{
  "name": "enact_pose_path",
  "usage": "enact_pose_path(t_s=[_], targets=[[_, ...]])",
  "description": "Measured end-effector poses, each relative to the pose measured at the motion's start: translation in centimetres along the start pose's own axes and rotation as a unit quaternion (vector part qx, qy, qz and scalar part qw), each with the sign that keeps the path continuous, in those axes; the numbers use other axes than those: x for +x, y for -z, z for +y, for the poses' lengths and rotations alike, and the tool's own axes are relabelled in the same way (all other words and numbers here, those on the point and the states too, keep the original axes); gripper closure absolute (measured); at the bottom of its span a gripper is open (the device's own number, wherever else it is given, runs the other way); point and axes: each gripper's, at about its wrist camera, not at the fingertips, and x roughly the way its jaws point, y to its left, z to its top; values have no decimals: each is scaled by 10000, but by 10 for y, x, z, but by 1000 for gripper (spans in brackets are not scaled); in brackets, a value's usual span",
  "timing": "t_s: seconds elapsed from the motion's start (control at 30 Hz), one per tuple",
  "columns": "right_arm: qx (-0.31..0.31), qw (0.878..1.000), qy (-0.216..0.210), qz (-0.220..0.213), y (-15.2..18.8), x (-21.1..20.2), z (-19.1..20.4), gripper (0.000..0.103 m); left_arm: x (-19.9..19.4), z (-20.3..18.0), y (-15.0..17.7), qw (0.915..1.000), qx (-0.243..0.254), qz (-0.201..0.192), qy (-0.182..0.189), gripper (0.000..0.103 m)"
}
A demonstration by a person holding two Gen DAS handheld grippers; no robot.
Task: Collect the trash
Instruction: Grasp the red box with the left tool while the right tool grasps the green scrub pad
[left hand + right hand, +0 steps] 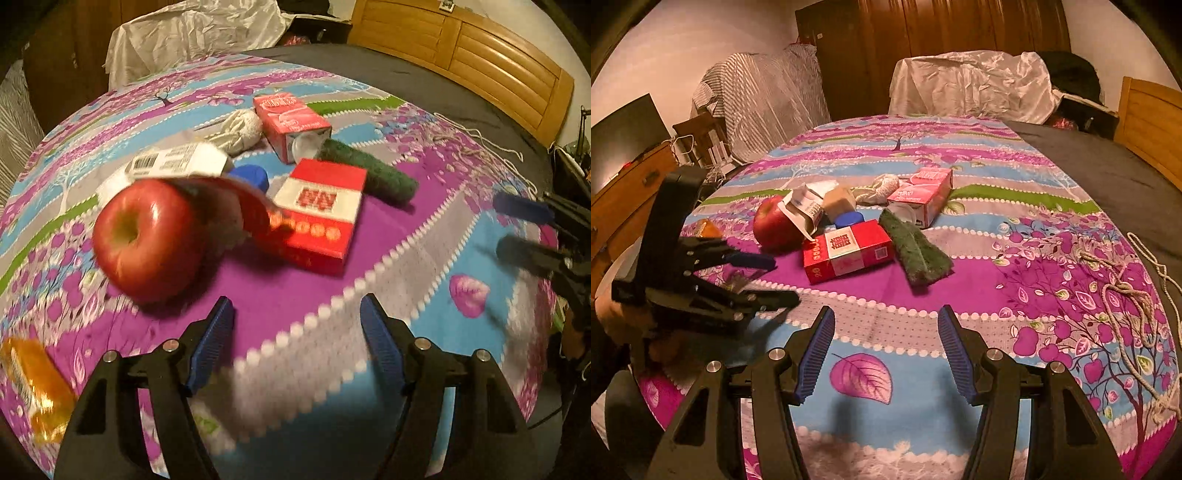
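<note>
Hovering with gaping, empty jaws, the left tool [297,341] and right tool [886,349] have collected nothing; the flat red-and-white cardboard box [847,249] and crumpled white paper carton [805,210], mid-frame, remain on the bed.

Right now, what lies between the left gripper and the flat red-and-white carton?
Nothing: only bare purple bedcover separates the left gripper from the red-and-white carton, seen in the left wrist view.

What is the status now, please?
Left tongs open, empty. Right tongs open, empty. Trash pile untouched: red box, pink carton. Apple among it.
</note>
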Motion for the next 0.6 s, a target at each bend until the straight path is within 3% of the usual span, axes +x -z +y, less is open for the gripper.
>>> enact_pose_path(t_s=[0.23,0.6], targets=[[-302,9991,-79,303,-7,15,-11,43,10,-4,-27,9995,184,-227,109,30],[-790,9827,-1102,1261,-67,96,-44,43,25,-15,-45,9982,559,-229,19,24]])
